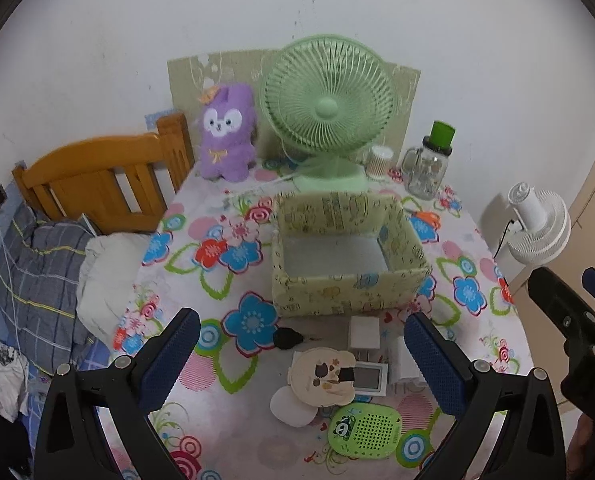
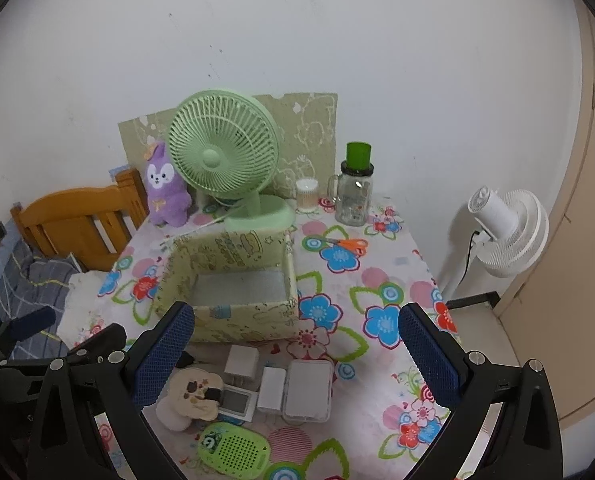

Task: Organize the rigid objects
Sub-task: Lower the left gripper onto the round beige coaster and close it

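Note:
An open pale green patterned box [image 1: 349, 292] [image 2: 241, 324] stands empty mid-table. In front of it lie small items: a white charger cube [image 1: 364, 333] [image 2: 240, 362], a second white adapter [image 2: 271, 389], a clear plastic case [image 2: 308, 390], a cream cartoon mirror [image 1: 323, 378] [image 2: 195, 394], a small white-framed screen [image 1: 371, 378] [image 2: 237, 400], a green perforated panda device [image 1: 363, 432] [image 2: 233, 450] and a black key [image 1: 288, 338]. My left gripper [image 1: 301, 364] is open and empty above them. My right gripper [image 2: 297, 356] is open and empty too.
At the table's back stand a green desk fan [image 1: 327, 120] [image 2: 225, 160], a purple plush [image 1: 227, 132], a cotton-swab jar [image 2: 306, 195] and a glass mug with green lid [image 1: 429, 164] [image 2: 353, 190]. Orange scissors [image 2: 347, 244] lie behind the box. A bed is left, a white floor fan [image 2: 505, 228] right.

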A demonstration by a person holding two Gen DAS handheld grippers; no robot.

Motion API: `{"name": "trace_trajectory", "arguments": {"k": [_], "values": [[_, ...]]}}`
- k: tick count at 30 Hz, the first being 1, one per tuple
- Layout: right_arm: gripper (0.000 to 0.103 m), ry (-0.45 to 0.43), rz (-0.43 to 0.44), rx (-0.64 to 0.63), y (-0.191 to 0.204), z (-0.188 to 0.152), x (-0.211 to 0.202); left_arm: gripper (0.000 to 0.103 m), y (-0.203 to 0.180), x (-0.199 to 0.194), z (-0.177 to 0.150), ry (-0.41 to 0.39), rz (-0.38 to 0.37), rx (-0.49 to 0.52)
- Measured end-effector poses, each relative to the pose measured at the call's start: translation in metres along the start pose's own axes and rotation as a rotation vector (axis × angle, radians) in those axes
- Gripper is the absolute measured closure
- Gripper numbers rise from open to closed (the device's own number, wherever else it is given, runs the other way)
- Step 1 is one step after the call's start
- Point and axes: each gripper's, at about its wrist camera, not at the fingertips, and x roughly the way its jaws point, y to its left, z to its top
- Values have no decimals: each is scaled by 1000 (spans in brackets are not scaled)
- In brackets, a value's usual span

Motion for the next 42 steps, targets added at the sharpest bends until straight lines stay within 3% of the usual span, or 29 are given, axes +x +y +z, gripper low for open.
{"name": "trace_trajectory", "arguments": {"k": [21, 42], "values": [[0, 110, -34, 3, -6, -67, 92, 0, -5, 95, -51, 141, -40, 29], [0, 162, -55, 20, -8, -108, 137, 0, -13, 146, -80, 181, -38, 89]]}}
